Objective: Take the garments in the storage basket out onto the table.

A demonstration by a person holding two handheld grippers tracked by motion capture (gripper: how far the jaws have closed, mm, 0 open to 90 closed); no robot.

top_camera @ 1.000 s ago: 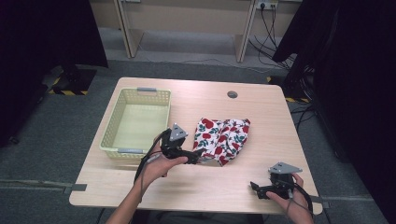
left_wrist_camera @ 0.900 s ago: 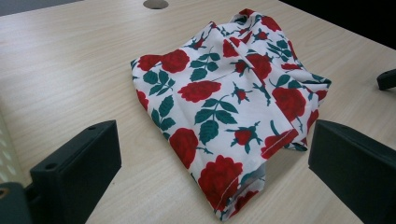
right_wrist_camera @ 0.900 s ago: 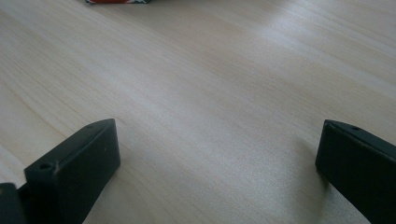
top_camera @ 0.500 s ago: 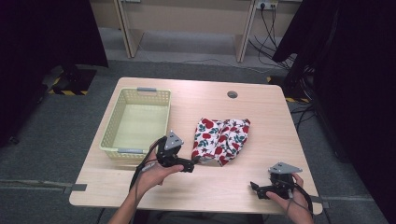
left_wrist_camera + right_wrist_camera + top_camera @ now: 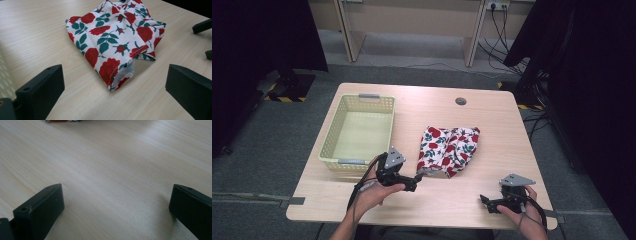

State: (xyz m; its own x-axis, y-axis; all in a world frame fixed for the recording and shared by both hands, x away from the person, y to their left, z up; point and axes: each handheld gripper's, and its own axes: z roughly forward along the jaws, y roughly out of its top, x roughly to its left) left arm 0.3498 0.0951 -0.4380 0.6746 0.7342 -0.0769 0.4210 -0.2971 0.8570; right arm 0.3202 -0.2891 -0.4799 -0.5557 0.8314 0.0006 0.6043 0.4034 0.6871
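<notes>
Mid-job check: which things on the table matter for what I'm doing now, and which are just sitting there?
In play:
- folded rose-print cloth
- left tool, open, beside the cloth's near corner
- yellow basket, empty

Idle:
- right tool, open over bare table
- grommet hole

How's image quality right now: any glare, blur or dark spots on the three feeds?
High view: table evenly lit, surroundings very dark, slightly soft overall. Left gripper view: floral cloth sharp, near jaws of the left claw blurred, soft shadow under the cloth's fold. Right gripper view: pale sheen on the wood at upper right, right claw jaws out of focus with faint shadows beside them.
</notes>
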